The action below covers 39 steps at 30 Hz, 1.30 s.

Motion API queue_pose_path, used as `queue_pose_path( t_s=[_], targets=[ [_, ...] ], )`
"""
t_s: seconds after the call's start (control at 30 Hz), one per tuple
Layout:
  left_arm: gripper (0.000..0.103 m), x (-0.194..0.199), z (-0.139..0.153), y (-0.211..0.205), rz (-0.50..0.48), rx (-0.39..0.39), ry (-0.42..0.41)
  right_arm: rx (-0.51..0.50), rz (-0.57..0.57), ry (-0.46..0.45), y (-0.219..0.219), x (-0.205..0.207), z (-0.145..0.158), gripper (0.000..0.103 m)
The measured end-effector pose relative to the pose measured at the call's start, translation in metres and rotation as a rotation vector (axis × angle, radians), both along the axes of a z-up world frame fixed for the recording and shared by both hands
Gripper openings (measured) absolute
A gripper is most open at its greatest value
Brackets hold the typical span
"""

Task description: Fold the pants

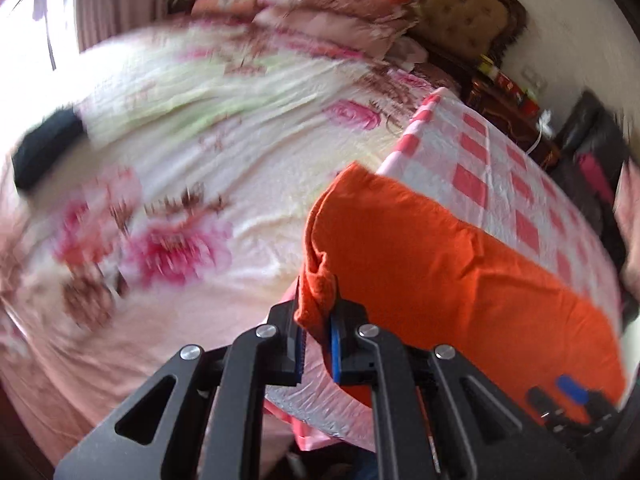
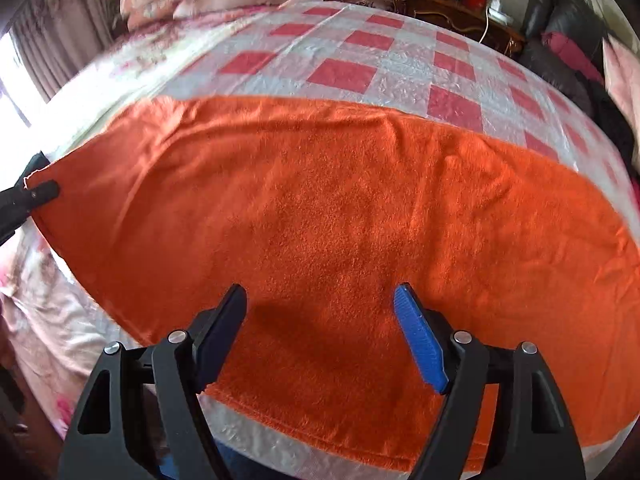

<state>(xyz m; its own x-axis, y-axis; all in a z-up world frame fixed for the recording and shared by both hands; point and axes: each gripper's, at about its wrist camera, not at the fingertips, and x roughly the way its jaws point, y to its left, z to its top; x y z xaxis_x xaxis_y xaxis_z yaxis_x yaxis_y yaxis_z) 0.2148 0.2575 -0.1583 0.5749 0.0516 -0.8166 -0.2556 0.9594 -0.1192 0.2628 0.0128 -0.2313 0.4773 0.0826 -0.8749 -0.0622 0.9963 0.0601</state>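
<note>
Nearest, the right gripper [image 2: 320,312] hovers with its jaws spread wide over the near edge of the orange pants [image 2: 320,208], pinching nothing. The pants lie along the near side of the red-checked cloth [image 2: 340,76], and at their left end the left gripper [image 1: 318,312] is pinched tight on a bunched corner. Beyond lies a floral bedspread [image 1: 192,128].

Floral bedspread [image 1: 224,152], piled quilts [image 1: 320,4], tufted headboard [image 1: 460,12], dark wooden cabinet [image 2: 452,8], bright window [image 2: 12,76].

checked cloth [image 2: 340,40] bare beyond pants [image 2: 320,208]
</note>
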Motion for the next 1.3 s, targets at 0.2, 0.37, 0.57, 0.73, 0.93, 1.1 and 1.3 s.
queue_pose_path(
  t_s=[0.2,0.37,0.57,0.73,0.93,1.1,1.3],
  targets=[
    [0.009,-0.008,0.058,-0.115,-0.251,0.321,-0.158,0.174,-0.124,-0.008,-0.060,-0.016,0.024,0.088],
    [0.009,-0.034,0.063,-0.238,-0.555,0.503,-0.306,0.565,-0.238,0.023,-0.149,-0.031,0.014,0.088],
    [0.009,-0.073,0.000,-0.335,-0.826,0.584,-0.256,0.850,-0.283,0.051,-0.216,-0.046,-0.008,0.084],
    [0.009,-0.090,-0.031,-0.354,-0.897,0.665,-0.216,0.939,-0.279,0.078,-0.229,-0.047,-0.018,0.084],
    [0.009,-0.089,-0.030,-0.346,-0.877,0.776,-0.267,1.042,-0.152,0.123,-0.207,-0.022,-0.011,0.084],
    [0.013,-0.100,-0.038,-0.343,-0.875,0.869,-0.328,0.863,0.020,0.217,-0.163,0.010,0.005,0.083],
    [0.016,-0.116,-0.060,-0.347,-0.952,0.933,-0.363,0.635,0.130,0.252,-0.156,0.026,0.026,0.083]
  ],
)
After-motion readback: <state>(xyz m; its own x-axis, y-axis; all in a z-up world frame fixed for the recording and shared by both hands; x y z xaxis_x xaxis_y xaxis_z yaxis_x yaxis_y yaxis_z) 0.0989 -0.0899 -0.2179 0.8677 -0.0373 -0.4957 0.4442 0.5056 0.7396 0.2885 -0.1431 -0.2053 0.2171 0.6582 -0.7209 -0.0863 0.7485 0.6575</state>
